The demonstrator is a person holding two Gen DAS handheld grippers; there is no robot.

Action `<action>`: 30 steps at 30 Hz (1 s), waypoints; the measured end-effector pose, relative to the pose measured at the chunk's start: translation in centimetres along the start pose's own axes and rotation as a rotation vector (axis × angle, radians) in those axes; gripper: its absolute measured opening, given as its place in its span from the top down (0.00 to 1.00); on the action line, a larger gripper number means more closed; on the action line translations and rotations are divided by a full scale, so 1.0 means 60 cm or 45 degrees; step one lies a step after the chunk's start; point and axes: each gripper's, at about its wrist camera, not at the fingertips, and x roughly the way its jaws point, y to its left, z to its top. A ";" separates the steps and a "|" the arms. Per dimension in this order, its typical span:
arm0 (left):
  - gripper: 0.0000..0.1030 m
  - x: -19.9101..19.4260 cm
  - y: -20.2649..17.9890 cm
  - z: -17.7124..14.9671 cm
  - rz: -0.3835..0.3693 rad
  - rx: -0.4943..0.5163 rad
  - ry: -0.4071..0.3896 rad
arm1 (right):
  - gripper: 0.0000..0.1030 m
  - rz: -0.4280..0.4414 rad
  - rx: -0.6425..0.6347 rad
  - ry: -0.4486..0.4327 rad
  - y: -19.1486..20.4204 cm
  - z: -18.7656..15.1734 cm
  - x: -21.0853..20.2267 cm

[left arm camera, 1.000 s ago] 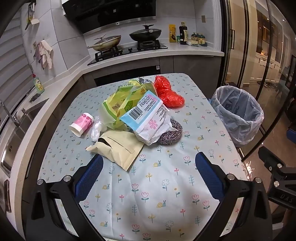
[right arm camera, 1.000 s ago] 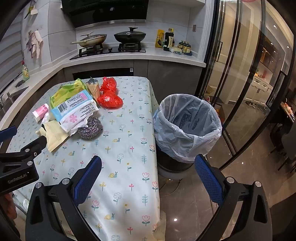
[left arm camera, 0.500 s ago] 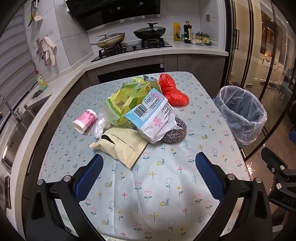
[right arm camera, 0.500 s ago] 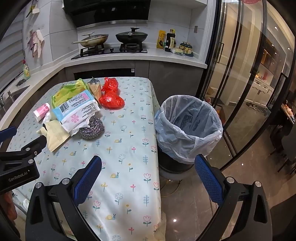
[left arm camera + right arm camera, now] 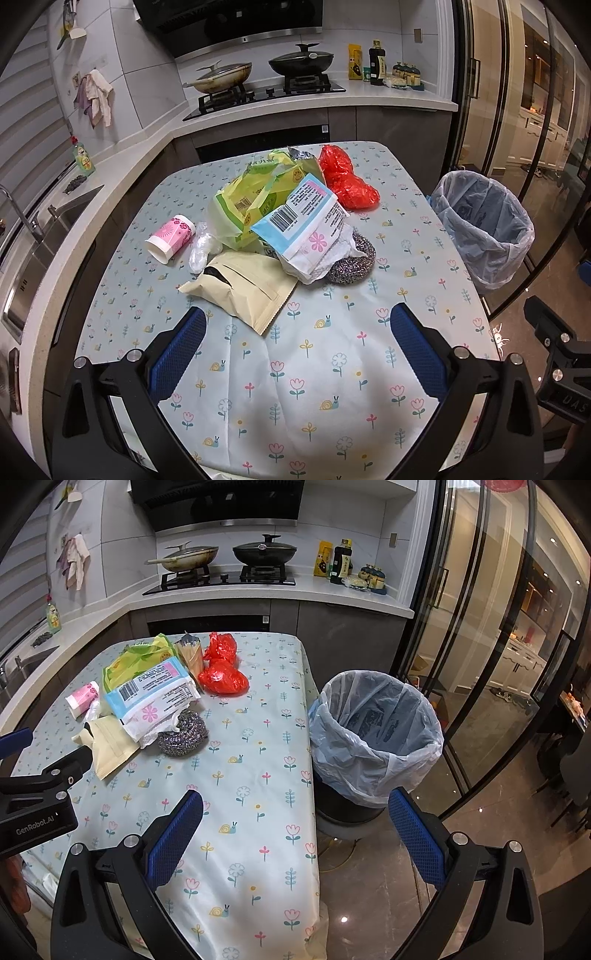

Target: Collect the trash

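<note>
A pile of trash lies mid-table: a beige pouch (image 5: 243,286), a blue-white wipes pack (image 5: 303,225), a green-yellow bag (image 5: 251,199), a red plastic bag (image 5: 347,181), a steel scourer (image 5: 351,264), a pink paper cup (image 5: 170,238) and a clear wrapper (image 5: 199,245). The bin with a clear liner (image 5: 484,225) stands right of the table, also in the right wrist view (image 5: 376,734). My left gripper (image 5: 295,354) is open and empty, above the near table. My right gripper (image 5: 295,834) is open and empty, over the table's right edge beside the bin.
The table wears a flowered cloth (image 5: 314,369). Behind it runs a kitchen counter with a hob and two pans (image 5: 258,70), bottles (image 5: 376,62) and a sink (image 5: 33,251) at left. Glass doors (image 5: 498,627) stand to the right.
Both views have pulled back and risen slightly, so the pile sits a little farther off. Nothing on the table moved. Both grippers stay open.
</note>
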 end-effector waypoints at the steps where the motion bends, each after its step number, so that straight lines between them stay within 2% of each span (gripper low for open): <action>1: 0.07 0.000 0.000 0.000 -0.001 -0.001 0.002 | 0.07 0.001 0.001 0.000 0.000 0.000 0.000; 30: 0.07 0.002 0.001 0.001 -0.003 -0.004 0.006 | 0.07 -0.007 -0.003 0.005 -0.005 -0.006 0.005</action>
